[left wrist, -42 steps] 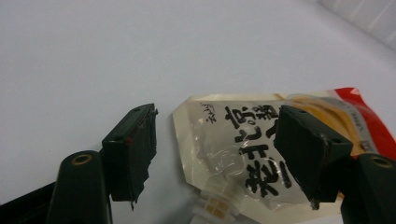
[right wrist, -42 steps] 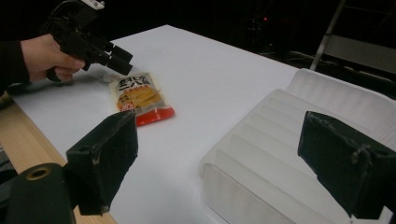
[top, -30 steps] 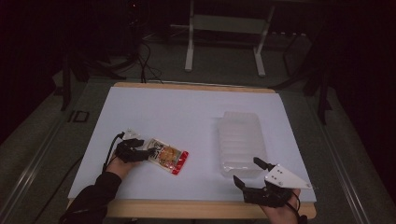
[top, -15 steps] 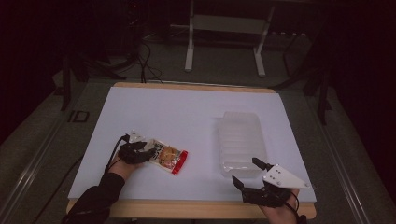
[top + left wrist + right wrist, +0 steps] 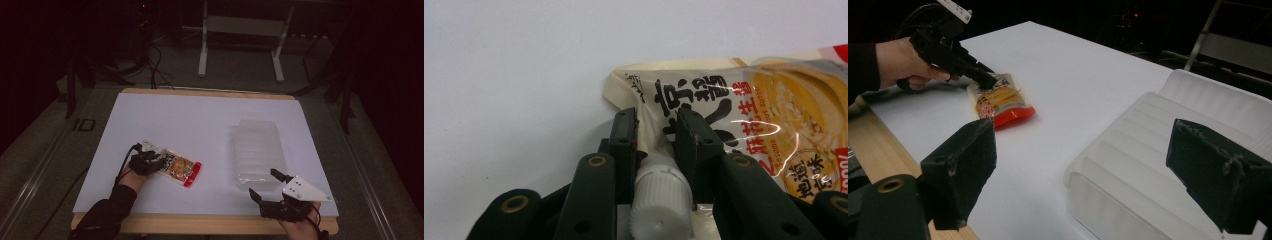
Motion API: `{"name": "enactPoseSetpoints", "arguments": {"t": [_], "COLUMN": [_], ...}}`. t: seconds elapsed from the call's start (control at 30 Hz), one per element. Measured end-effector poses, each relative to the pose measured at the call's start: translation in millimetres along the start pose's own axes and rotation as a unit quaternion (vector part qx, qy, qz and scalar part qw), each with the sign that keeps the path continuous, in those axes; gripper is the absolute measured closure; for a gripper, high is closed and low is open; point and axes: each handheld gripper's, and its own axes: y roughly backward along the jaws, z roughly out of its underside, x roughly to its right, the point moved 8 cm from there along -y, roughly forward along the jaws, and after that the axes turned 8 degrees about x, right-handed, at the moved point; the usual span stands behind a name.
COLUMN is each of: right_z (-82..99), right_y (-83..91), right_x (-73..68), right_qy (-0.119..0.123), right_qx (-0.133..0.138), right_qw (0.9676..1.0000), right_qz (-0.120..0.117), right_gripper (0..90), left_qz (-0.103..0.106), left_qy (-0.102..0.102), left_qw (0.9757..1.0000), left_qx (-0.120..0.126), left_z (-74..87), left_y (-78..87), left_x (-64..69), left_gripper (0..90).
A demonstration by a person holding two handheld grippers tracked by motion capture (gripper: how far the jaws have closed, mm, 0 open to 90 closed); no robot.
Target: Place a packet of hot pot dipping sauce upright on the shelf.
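Note:
A sauce pouch (image 5: 180,167) with an orange picture, black lettering and a red end lies flat on the white sheet at the front left. My left gripper (image 5: 159,164) reaches it from the left. In the left gripper view the jaws (image 5: 655,117) have just been closing and now pinch the pouch's (image 5: 774,115) neck right above its white screw cap (image 5: 659,200). My right gripper (image 5: 262,182) stands open at the front right, its jaws (image 5: 1080,135) wide apart with nothing between them, just short of the near end of a clear ribbed plastic tray (image 5: 257,150).
The white sheet (image 5: 200,120) covers the table, with a wooden strip (image 5: 200,222) along the front edge. A metal stand (image 5: 240,25) and cables lie on the floor beyond. In the right gripper view the tray (image 5: 1158,120) lies close ahead and the left gripper (image 5: 988,79) farther off.
The left gripper's jaws have closed in around the neck of the pouch. The pouch, the tray and the right gripper have stayed where they were.

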Motion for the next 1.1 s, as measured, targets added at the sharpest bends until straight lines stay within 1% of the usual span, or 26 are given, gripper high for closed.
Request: {"name": "enactPoseSetpoints", "arguments": {"t": [0.03, 0.07, 0.2, 0.23, 0.27, 0.3, 0.37, 0.47, 0.53, 0.6, 0.73, 0.77, 0.8, 0.9, 0.93, 1.03, 1.07, 1.1], "right_z": [0.0, 0.1, -0.2, -0.2, -0.4, -0.4, -0.4, -0.6, -1.1, -1.1, -0.9, -0.8, -0.7, -0.6, -0.6, -0.7, -0.8, -0.8], "right_y": [0.0, -0.1, 1.1, 1.1, 1.3, 1.3, 1.3, 1.5, 1.8, 1.8, 1.6, 1.6, 1.5, 1.4, 1.4, 1.4, 1.4, 1.4], "right_x": [0.0, 0.8, 2.1, 2.1, 2.3, 2.5, 2.5, 2.4, 2.8, 3.0, 3.0, 3.2, 3.1, 2.9, 3.0, 3.0, 3.1, 3.1], "right_qy": [0.000, -0.001, -0.004, -0.004, -0.006, -0.006, -0.005, -0.005, -0.005, -0.005, -0.006, -0.005, -0.006, -0.004, -0.004, -0.005, -0.005, -0.005], "right_qx": [0.000, 0.001, 0.002, 0.002, 0.002, 0.002, 0.002, 0.003, 0.004, 0.004, 0.004, 0.004, 0.003, 0.003, 0.003, 0.003, 0.004, 0.003], "right_qw": [1.0000, 1.0000, 1.0000, 1.0000, 1.0000, 1.0000, 1.0000, 1.0000, 1.0000, 1.0000, 1.0000, 1.0000, 1.0000, 1.0000, 1.0000, 1.0000, 1.0000, 1.0000], "right_qz": [0.000, 0.000, 0.002, 0.002, 0.001, 0.002, 0.002, 0.002, 0.003, 0.004, 0.004, 0.004, 0.004, 0.004, 0.004, 0.004, 0.004, 0.003], "right_gripper": [12.5, 12.5, 13.5, 13.5, 13.9, 13.9, 13.9, 13.9, 13.9, 13.9, 13.9, 13.9, 13.9, 13.9, 13.9, 13.9, 14.0, 13.9], "left_qz": [0.000, 0.005, 0.003, 0.003, 0.005, 0.006, 0.013, 0.016, 0.024, 0.026, 0.034, 0.033, 0.033, 0.031, 0.036, 0.041, 0.044, 0.049], "left_qy": [0.000, 0.004, -0.002, -0.002, -0.007, -0.012, -0.010, -0.011, -0.019, -0.018, -0.026, -0.036, -0.036, -0.048, -0.052, -0.057, -0.056, -0.060], "left_qw": [1.0000, 1.0000, 0.9999, 0.9999, 0.9996, 0.9994, 0.9990, 0.9988, 0.9982, 0.9981, 0.9969, 0.9963, 0.9963, 0.9952, 0.9943, 0.9935, 0.9931, 0.9922], "left_qx": [0.000, 0.002, 0.017, 0.017, 0.026, 0.031, 0.041, 0.045, 0.051, 0.053, 0.066, 0.070, 0.070, 0.080, 0.086, 0.090, 0.094, 0.097], "left_z": [0.0, -1.2, -8.8, -8.8, -14.6, -17.6, -23.2, -25.6, -34.2, -35.8, -46.0, -50.8, -50.8, -57.6, -61.7, -65.5, -67.3, -70.4], "left_y": [0.0, 0.5, 5.5, 5.5, 9.8, 12.0, 16.0, 17.8, 24.4, 25.7, 34.2, 38.3, 38.3, 42.8, 45.2, 47.5, 48.4, 50.7], "left_x": [0.0, 0.6, 4.3, 4.3, 7.4, 9.2, 12.4, 14.2, 20.5, 21.5, 30.1, 34.7, 34.7, 42.7, 47.7, 51.9, 54.5, 59.4], "left_gripper": [71.0, 71.1, 71.5, 71.6, 71.7, 71.8, 71.9, 72.1, 72.2, 72.2, 72.3, 72.3, 72.3, 72.3, 72.4, 72.4, 72.4, 72.5]}}
